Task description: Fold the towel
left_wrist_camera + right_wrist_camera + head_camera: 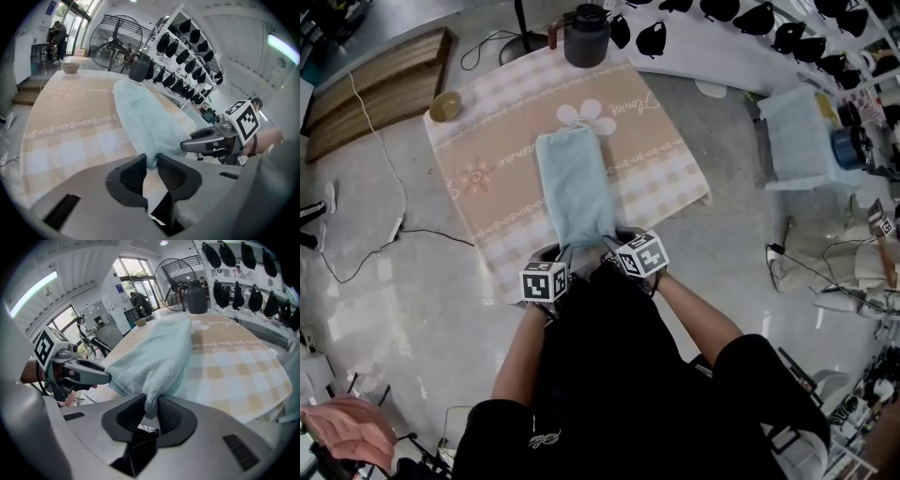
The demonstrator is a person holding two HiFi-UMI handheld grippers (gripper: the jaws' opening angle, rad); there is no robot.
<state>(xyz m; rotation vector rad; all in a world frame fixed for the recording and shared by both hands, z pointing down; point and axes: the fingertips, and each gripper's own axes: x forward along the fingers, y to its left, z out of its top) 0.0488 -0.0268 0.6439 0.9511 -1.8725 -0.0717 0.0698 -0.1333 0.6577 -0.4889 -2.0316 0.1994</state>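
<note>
Forearms: the person's forearms [517, 352] are reached out side by side over the near edge of the table, so both tools meet the same end of the cloth.
Left gripper: the left gripper [151, 164] is closed on the towel's near left corner. A tuft of pale fabric is pinched between its dark pads.
Right gripper: the right gripper [151, 409] is likewise clamped on the near right corner, just beside the left one.
Towel: the light blue towel [574, 183] is laid as a long narrow strip down the middle of the table [483, 202], from the near edge toward the far edge. Only its near end is raised, while the rest is left flat on the checked cloth.
Reason for the grip: both near corners are probably held so the end can be kept square and carried over the far end, halving the length.
Step judged: a lengthwise fold seems already made and the crosswise fold not yet laid.
Clearance: the dark jug [586, 36] at the far edge and the bowl [444, 106] at the far left corner are set well apart from the towel.
</note>
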